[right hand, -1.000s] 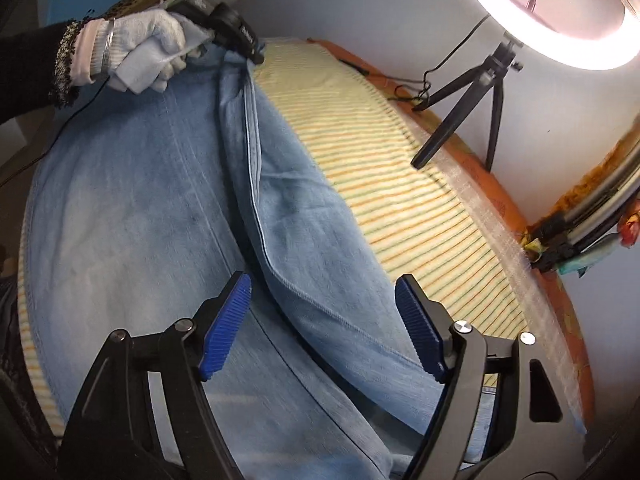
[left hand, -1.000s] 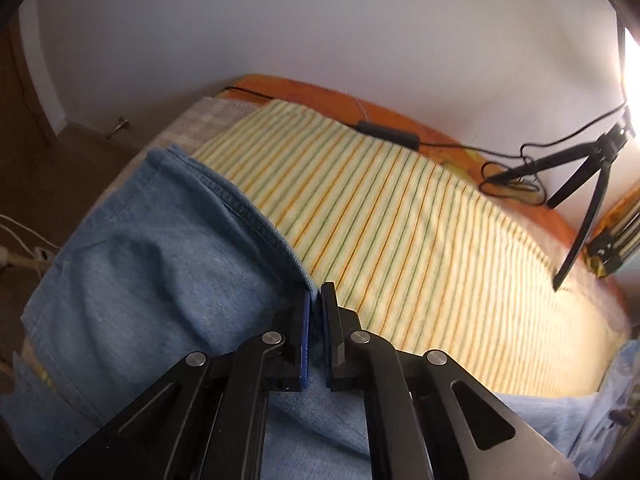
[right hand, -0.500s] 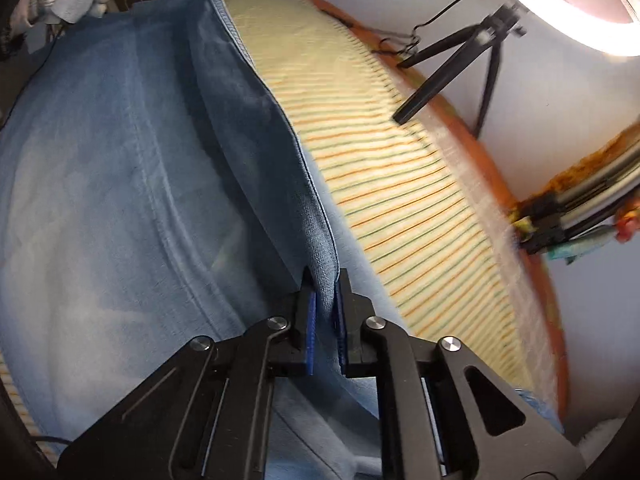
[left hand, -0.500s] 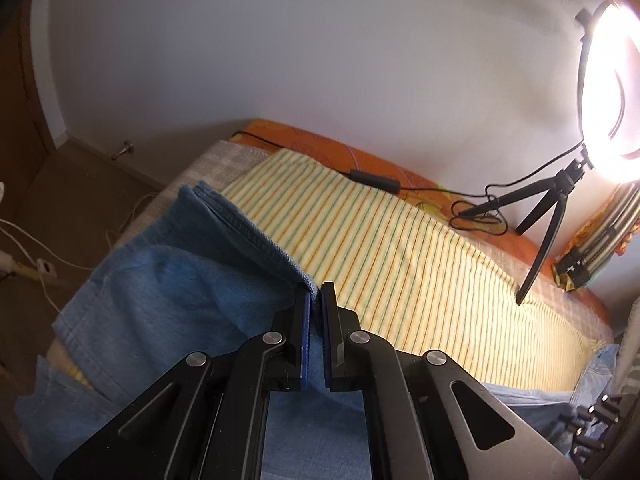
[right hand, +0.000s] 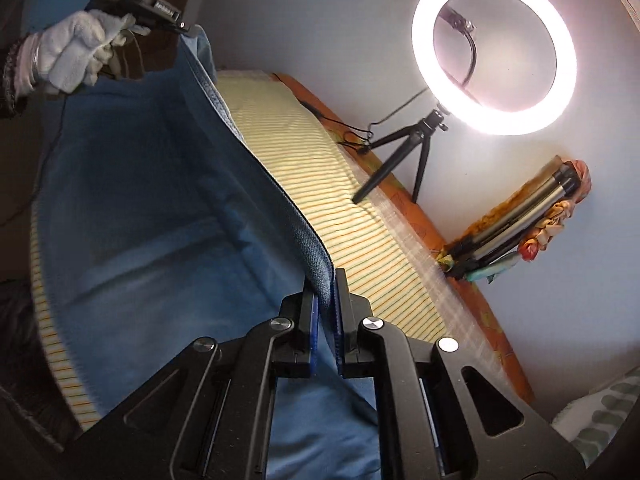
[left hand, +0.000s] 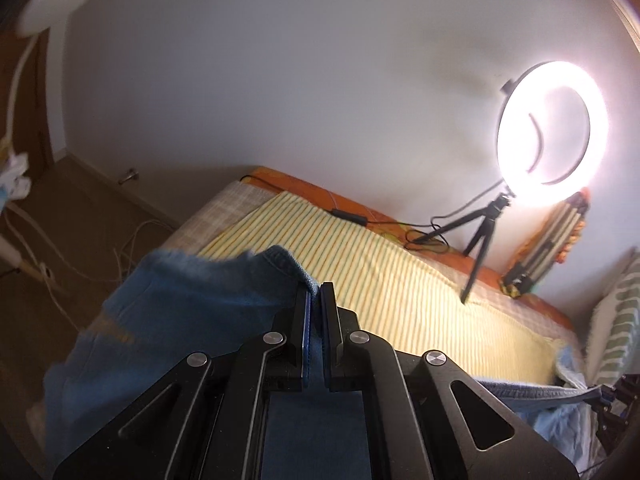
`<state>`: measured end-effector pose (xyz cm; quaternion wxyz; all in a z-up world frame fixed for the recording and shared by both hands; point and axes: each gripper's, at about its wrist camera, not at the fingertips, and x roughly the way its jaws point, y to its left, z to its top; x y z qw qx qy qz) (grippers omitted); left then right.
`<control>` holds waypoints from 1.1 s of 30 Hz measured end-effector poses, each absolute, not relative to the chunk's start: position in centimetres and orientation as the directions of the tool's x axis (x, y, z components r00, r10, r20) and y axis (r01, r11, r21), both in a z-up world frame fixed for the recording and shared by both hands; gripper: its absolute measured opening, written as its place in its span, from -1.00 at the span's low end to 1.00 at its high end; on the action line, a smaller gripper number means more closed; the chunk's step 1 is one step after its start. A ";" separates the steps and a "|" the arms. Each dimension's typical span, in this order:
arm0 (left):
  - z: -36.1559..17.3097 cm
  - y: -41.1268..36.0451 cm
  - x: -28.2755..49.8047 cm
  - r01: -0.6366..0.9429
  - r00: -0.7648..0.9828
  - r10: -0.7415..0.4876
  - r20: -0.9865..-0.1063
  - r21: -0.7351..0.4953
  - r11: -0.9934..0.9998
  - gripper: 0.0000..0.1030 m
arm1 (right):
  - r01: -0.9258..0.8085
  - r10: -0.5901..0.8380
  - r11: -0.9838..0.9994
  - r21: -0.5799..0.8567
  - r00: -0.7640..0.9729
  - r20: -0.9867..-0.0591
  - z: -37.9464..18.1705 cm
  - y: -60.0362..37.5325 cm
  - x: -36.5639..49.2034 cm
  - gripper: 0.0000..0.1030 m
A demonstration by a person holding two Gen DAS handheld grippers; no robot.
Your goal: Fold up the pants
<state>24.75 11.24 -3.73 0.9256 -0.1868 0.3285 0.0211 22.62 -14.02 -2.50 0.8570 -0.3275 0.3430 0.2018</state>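
In the left wrist view the left gripper (left hand: 314,300) is clamped on a hem corner of the jeans (left hand: 192,320), its 2 pads pressed on the denim, with the cloth lifted above the striped sheet (left hand: 400,288) — the step in hand looks like carrying 1 long edge over for a lengthwise fold. The ring light (left hand: 552,138) stands at the far side of the sheet and glares out its surroundings; the denim's left part is smeared with motion, and where it meets the sheet is not visible here. In the right wrist view the right gripper (right hand: 326,296) is likewise pinched shut on the seam edge of the jeans (right hand: 160,208), which rises taut from it toward the gloved left hand (right hand: 76,52); the rest of the jeans lies on the sheet (right hand: 332,188), on the side away from the ring light (right hand: 494,50). The next move probably calls for both ends travelling together, kept taut, then lowered edge to edge. The waistband and the other leg are hidden — alignment cannot be judged.
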 end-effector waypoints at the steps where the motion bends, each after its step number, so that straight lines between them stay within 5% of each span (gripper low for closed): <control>1: -4.0 11.5 22.9 -0.163 0.789 -0.082 -0.609 -0.337 0.927 -0.94 | -0.576 0.133 0.710 -0.406 0.676 -0.725 -2.6 -13.9 21.4 -0.87; 10: -10.5 12.4 13.2 -0.219 0.729 -0.087 -0.679 -0.351 0.911 -0.94 | -0.597 0.142 0.744 -0.300 0.580 -0.802 -7.9 -12.9 14.2 -0.87; 21: -12.9 12.4 11.1 -0.233 0.700 -0.058 -0.712 -0.303 0.924 -0.88 | -0.578 0.107 0.772 -0.266 0.530 -0.841 -12.3 -12.6 12.5 -0.87; 24: -12.1 12.8 10.4 -0.235 0.711 -0.036 -0.702 -0.286 0.929 -0.75 | -0.568 0.104 0.782 -0.257 0.526 -0.844 -12.6 -12.8 12.9 -0.87; 28: -10.6 13.2 11.7 -0.204 0.715 -0.035 -0.698 -0.257 0.945 0.11 | -0.558 0.098 0.791 -0.249 0.519 -0.849 -13.2 -12.9 13.3 -0.87; 33: -10.2 10.9 16.7 -0.123 0.683 0.004 -0.730 -0.110 0.986 0.16 | -0.541 0.099 0.807 -0.237 0.520 -0.848 -13.5 -13.0 13.4 -0.87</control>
